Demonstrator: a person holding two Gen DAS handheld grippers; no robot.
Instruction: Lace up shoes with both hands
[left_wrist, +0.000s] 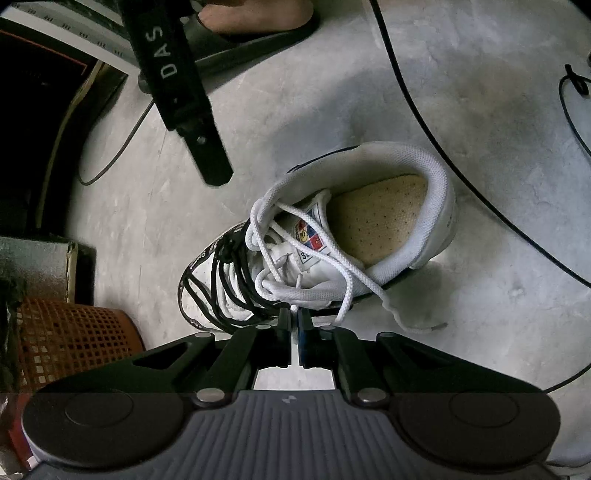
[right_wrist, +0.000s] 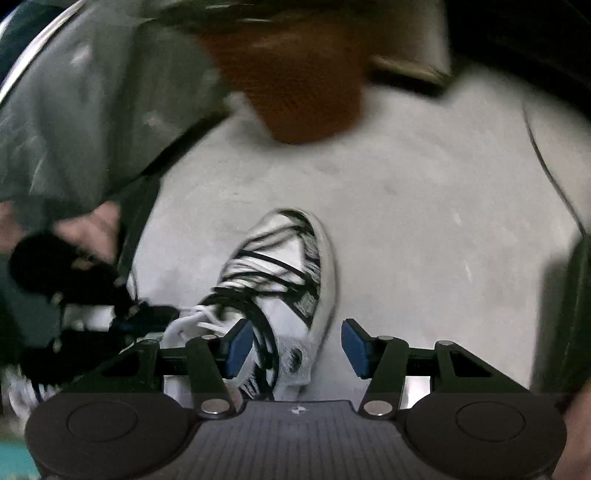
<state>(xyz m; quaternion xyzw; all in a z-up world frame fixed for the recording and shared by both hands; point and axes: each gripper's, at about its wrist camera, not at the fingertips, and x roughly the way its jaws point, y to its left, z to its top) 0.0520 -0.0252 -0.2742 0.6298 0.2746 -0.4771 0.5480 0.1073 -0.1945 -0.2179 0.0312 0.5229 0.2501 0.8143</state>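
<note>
Shoe lies on the bare concrete floor, well clear of the orange basket at the floor's left edge, opening turned up toward the left wrist view. We note the white lace runs through the upper eyelets in loose, slack loops; one free end trails off onto the floor beside the shoe. No bow or knot is visible.

Left gripper has its fingers clenched on a short stretch of white lace at the shoe's near side. Right gripper stands with its fingers spread wide, holding nothing, hovering over the toe end; that view is motion-blurred, so lace detail there is unreadable.

Judgement: threading looks largely in place, but untightened and untied. Remaining, as far as we can see: take up slack, gather both ends, tie.
</note>
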